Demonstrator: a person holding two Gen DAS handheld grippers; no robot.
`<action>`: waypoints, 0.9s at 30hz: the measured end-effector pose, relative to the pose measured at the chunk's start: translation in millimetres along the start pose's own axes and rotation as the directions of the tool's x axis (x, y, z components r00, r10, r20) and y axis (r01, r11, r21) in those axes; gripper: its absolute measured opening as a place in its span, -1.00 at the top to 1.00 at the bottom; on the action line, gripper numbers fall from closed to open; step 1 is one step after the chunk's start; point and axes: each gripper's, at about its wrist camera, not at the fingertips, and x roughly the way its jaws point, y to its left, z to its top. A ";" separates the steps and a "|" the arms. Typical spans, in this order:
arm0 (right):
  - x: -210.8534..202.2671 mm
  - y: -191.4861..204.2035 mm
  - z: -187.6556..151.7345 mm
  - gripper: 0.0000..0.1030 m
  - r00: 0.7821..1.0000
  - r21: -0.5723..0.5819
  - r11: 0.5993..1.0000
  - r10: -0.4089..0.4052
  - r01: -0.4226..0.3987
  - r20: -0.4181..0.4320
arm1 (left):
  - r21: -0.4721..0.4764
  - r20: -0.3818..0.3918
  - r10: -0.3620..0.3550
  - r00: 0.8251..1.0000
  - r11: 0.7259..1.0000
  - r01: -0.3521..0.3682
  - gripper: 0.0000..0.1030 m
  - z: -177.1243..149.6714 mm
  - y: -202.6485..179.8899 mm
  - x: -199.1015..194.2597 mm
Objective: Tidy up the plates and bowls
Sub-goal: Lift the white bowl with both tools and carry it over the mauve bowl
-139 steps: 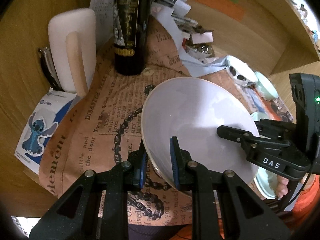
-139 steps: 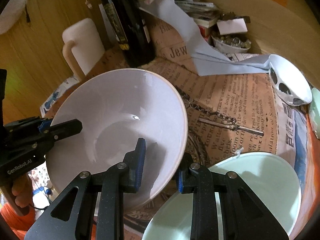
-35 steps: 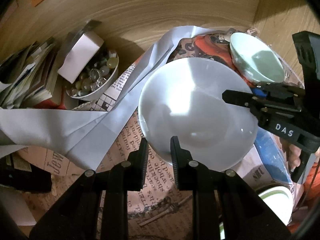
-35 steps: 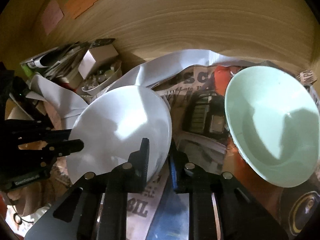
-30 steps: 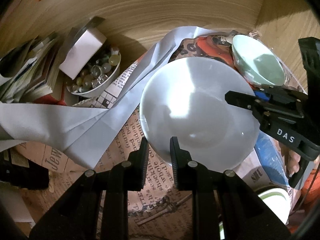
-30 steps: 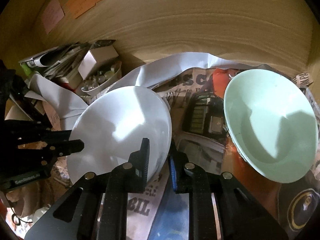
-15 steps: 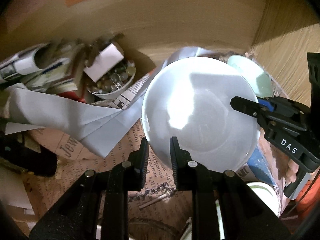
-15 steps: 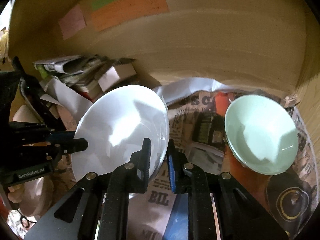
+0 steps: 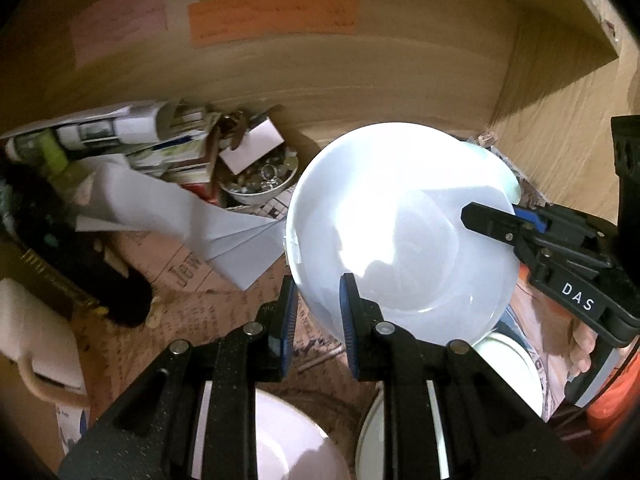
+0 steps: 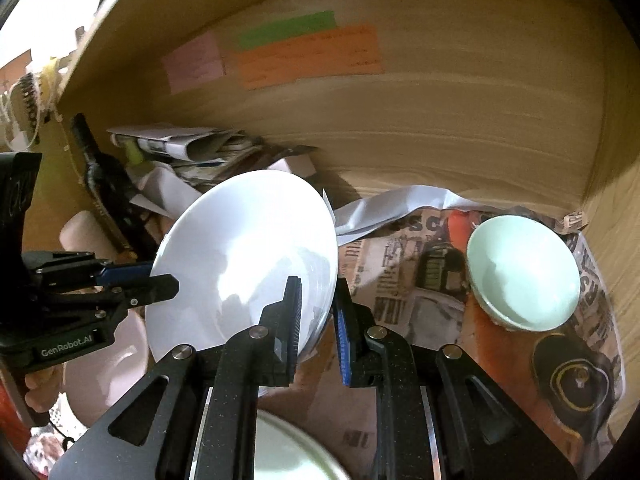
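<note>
A white bowl (image 9: 400, 232) hangs tilted in the air above the newspaper-covered shelf. My left gripper (image 9: 316, 296) is shut on its near rim, one finger inside and one outside. My right gripper (image 10: 316, 300) is shut on the opposite rim of the same white bowl (image 10: 248, 248). Each wrist view shows the other gripper: the right gripper (image 9: 500, 224) at the bowl's right edge, the left gripper (image 10: 152, 280) at its left edge. A pale green bowl (image 10: 524, 272) sits on the newspaper near the right back corner, apart from the white bowl.
A pinkish bowl (image 9: 280, 440) and a white bowl with a green rim (image 9: 508, 364) lie below the grippers. A dark bottle (image 9: 80, 272), a small dish of beads (image 9: 260, 184), stacked papers (image 10: 188, 148) and a loose white sheet (image 9: 192, 216) crowd the left. Wooden walls close the back and right.
Both grippers have lifted the white bowl upward and drawn back. The pale green bowl now looks smaller and farther, and coloured notes on the back wall have come into view.
</note>
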 end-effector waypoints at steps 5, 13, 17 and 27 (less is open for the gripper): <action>-8.8 19.5 -7.5 0.72 1.000 -0.016 1.000 0.016 -0.016 0.012 | -0.019 0.025 0.008 1.000 1.000 -0.007 0.60 -17.5 8.5 -19.6; -15.1 49.4 -19.9 0.72 0.998 -0.041 0.998 0.056 -0.056 0.012 | -0.051 0.064 0.045 0.997 0.998 -0.042 0.60 -47.8 22.2 -51.7; -15.6 64.8 -26.9 0.72 0.997 -0.058 0.996 0.073 -0.073 0.006 | -0.076 0.074 0.061 0.995 0.996 -0.055 0.60 -62.3 30.1 -65.0; -12.6 93.4 -43.0 0.71 0.993 -0.086 0.990 0.112 -0.114 -0.018 | -0.127 0.077 0.090 0.993 0.989 -0.080 0.60 -90.4 52.2 -84.9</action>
